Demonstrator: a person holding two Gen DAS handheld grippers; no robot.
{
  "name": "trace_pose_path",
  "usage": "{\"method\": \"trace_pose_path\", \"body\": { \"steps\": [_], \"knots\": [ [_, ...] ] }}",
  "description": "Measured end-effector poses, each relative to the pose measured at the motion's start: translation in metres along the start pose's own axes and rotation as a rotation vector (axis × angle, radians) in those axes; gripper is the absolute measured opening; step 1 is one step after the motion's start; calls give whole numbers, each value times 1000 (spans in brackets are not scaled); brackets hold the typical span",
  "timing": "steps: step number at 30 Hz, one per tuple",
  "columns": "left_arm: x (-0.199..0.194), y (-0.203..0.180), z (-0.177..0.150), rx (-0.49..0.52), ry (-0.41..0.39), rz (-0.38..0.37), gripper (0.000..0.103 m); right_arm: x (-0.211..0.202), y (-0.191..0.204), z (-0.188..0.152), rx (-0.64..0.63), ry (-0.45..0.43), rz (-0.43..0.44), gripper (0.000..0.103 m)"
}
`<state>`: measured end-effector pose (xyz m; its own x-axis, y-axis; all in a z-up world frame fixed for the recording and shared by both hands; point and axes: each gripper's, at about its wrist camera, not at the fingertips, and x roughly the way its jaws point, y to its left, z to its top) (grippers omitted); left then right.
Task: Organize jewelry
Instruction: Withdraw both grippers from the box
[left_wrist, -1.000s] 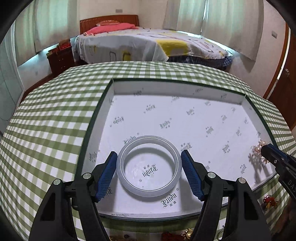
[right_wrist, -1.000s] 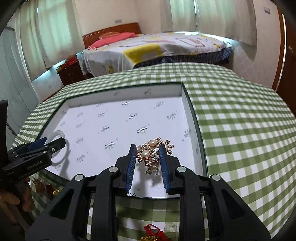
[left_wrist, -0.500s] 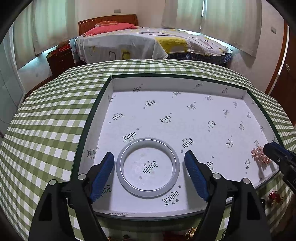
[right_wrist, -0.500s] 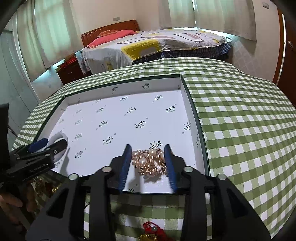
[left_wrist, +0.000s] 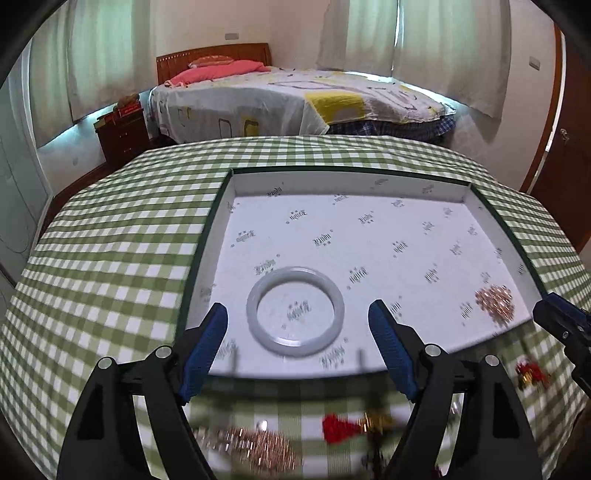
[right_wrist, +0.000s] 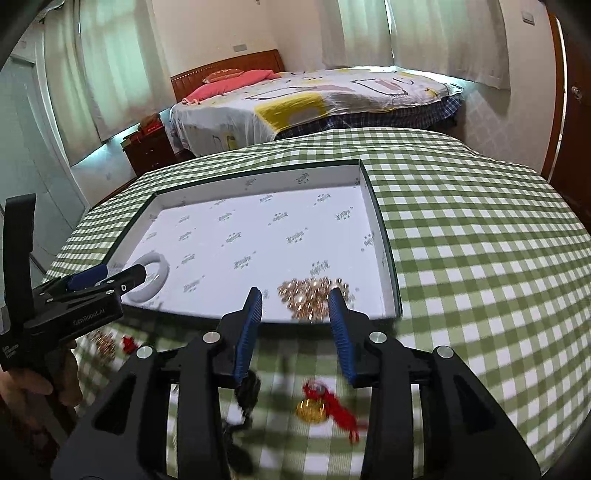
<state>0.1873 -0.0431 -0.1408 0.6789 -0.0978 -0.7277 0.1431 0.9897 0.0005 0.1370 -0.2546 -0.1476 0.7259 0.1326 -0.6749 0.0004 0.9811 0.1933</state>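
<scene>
Jewelry is lying inside the shallow white printed tray (left_wrist: 236, 192): a pale round bangle (left_wrist: 295, 311) near its front-left corner, a gold beaded brooch (right_wrist: 314, 297) near its front-right corner. Left gripper (left_wrist: 297, 345) and right gripper (right_wrist: 295, 325) are both hanging open and empty over the tray's front edge.

Tray (left_wrist: 480, 201) sits on table (left_wrist: 110, 258), bed (left_wrist: 295, 103) behind. In tray: bangle (left_wrist: 295, 311) near-left corner, brooch (left_wrist: 495, 301) near-right corner, well apart. L gripper (left_wrist: 297, 341) just before bangle, not touching; R gripper (right_wrist: 295, 325) just before brooch. On table before tray: charm w/ tassel (right_wrist: 325, 404), bead cluster (left_wrist: 258, 448) further left.
</scene>
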Motion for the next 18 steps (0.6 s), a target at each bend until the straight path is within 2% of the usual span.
{"method": "trace_pose_path", "body": {
  "steps": [9,18],
  "knots": [
    [-46,9,-37,-20,-9,9,76,-36,12,-32,-30,6,20,37],
    [-75,28,-71,-48,7,35,76,-48,39,-65,-80,27,69,37]
  ]
}}
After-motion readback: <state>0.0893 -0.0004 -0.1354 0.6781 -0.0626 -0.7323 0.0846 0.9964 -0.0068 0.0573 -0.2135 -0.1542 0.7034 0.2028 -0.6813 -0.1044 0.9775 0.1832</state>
